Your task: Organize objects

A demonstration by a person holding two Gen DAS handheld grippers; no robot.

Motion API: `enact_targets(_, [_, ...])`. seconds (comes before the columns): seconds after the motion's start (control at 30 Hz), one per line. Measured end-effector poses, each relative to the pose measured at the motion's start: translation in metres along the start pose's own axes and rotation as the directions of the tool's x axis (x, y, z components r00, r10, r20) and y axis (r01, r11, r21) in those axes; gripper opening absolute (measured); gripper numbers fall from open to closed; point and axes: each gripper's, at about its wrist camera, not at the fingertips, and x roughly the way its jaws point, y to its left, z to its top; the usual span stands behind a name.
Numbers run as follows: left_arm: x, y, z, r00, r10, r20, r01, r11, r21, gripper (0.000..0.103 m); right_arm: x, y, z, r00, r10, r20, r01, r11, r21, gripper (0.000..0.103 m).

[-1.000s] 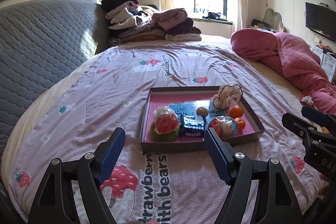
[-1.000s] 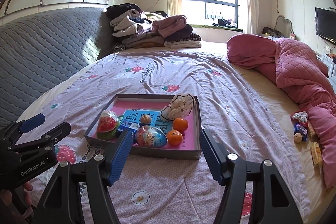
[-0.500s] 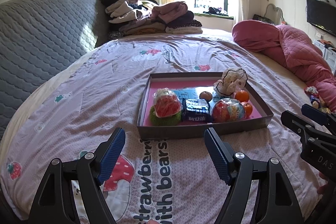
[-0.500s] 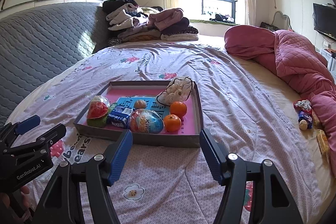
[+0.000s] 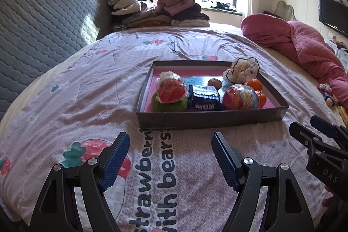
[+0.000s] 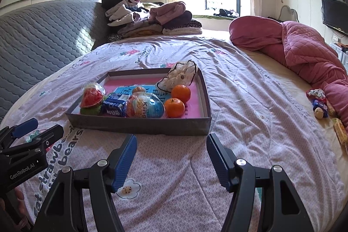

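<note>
A shallow brown tray [image 5: 208,120] [image 6: 139,123] with a pink floor lies on the bed. It holds a wrapped red ball on a green pad [image 5: 171,90] [image 6: 91,98], a dark blue snack pack [image 5: 204,99] [image 6: 114,107], a colourful egg toy [image 5: 239,97] [image 6: 144,107], two oranges [image 6: 177,99], a small brown nut [image 5: 214,83] and a white net pouch [image 5: 243,70] [image 6: 180,77]. My left gripper [image 5: 170,142] hangs open, nothing in it, just short of the tray's near wall. My right gripper [image 6: 171,145] is open too, before the tray's near right corner.
The lilac strawberry-print sheet [image 5: 87,84] covers the bed. A pink quilt [image 6: 304,51] lies bunched at the right, with several small snacks [image 6: 319,103] beside it. Folded clothes [image 6: 152,19] are stacked at the far end, next to a grey quilted headboard [image 5: 43,21].
Both grippers have sunk toward the bed, so the tray looks larger and nearer in both views. Both have stayed open and nothing in the tray has moved.
</note>
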Motion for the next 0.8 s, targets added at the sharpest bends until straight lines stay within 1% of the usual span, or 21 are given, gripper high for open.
enact_targets(0.23, [0.010, 0.001, -0.007, 1.000, 0.010, -0.012, -0.010, 1.000, 0.005, 0.079, 0.009, 0.002, -0.010, 1.000, -0.005, -0.012, 0.005, 1.000, -0.003, 0.066])
enact_targets(0.47, [0.013, -0.001, -0.012, 1.000, 0.015, 0.001, -0.015, 1.000, 0.017, 0.079, 0.008, 0.004, -0.013, 1.000, -0.011, -0.002, 0.011, 1.000, -0.003, 0.066])
enact_targets(0.67, [0.013, -0.004, -0.014, 1.000, -0.001, 0.007, 0.000, 1.000, 0.019, 0.079, 0.009, 0.009, -0.017, 1.000, -0.013, -0.004, 0.013, 1.000, -0.013, 0.066])
enact_targets(0.8, [0.016, -0.004, -0.015, 1.000, -0.007, -0.003, 0.007, 1.000, 0.018, 0.079, 0.012, 0.010, -0.019, 1.000, -0.019, -0.010, 0.019, 1.000, -0.015, 0.066])
